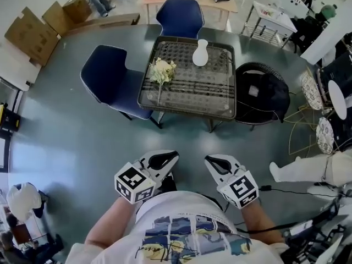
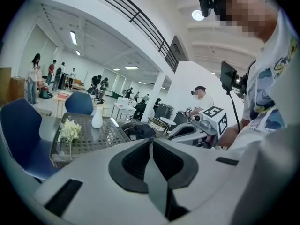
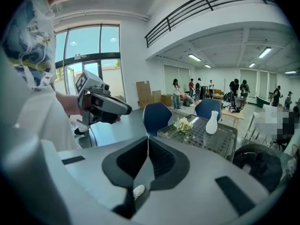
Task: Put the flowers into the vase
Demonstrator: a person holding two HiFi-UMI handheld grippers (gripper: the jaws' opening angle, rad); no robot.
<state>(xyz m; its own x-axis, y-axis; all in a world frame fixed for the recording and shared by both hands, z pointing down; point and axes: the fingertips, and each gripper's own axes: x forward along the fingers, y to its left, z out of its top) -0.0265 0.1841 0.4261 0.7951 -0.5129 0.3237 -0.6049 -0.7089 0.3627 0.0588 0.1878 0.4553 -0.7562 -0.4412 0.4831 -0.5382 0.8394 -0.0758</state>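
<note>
Up at top centre, the flowers (image 1: 162, 70) lie on the glass-topped table (image 1: 212, 95) apart from the white vase (image 1: 200, 53), and my left gripper (image 1: 165, 159) and right gripper (image 1: 217, 163) are clenched on nothing, so I judge every step remains.

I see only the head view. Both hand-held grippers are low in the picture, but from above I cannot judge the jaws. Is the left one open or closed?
Observer: Closed. The left gripper view shows the left hand-held gripper with jaws together and nothing between them.
Operator: And the right one?
Observer: The right hand-held gripper is shut too, and empty.
Operator: Does the vase stand upright?
Observer: Yes. Seen from the side in the right gripper view, the white vase stands upright on the table, apart from the flowers.
</note>
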